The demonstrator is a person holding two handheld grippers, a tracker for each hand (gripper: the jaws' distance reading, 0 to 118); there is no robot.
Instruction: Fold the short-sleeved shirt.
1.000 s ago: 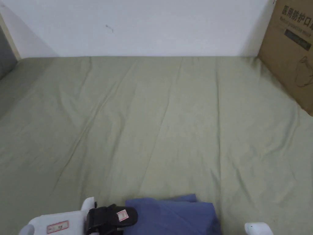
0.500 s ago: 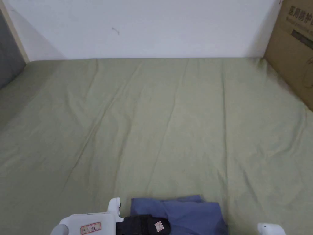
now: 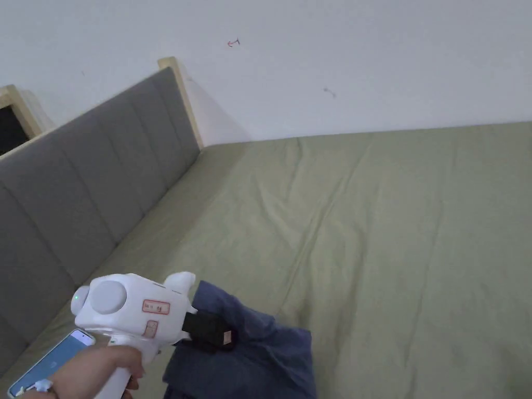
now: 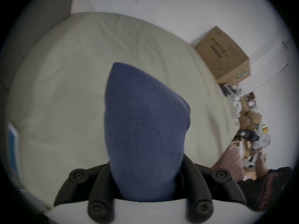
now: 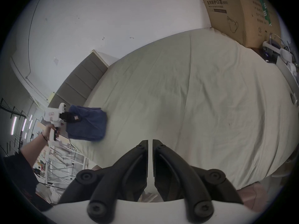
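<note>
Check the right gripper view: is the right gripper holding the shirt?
No, the right gripper has its jaws nearly together with nothing between them, while the shirt hangs from the left gripper.

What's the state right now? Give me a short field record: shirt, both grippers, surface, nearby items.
shirt: folded blue fabric shirt, bunched, lifted at one end near the bed's edge
left gripper: white handheld gripper with black jaws, shut on the shirt
right gripper: black jaws nearly together, holding nothing, apart from the shirt
surface: pale green wrinkled bedsheet
nearby: grey padded headboard; brown cardboard box at the far corner; phone
</note>
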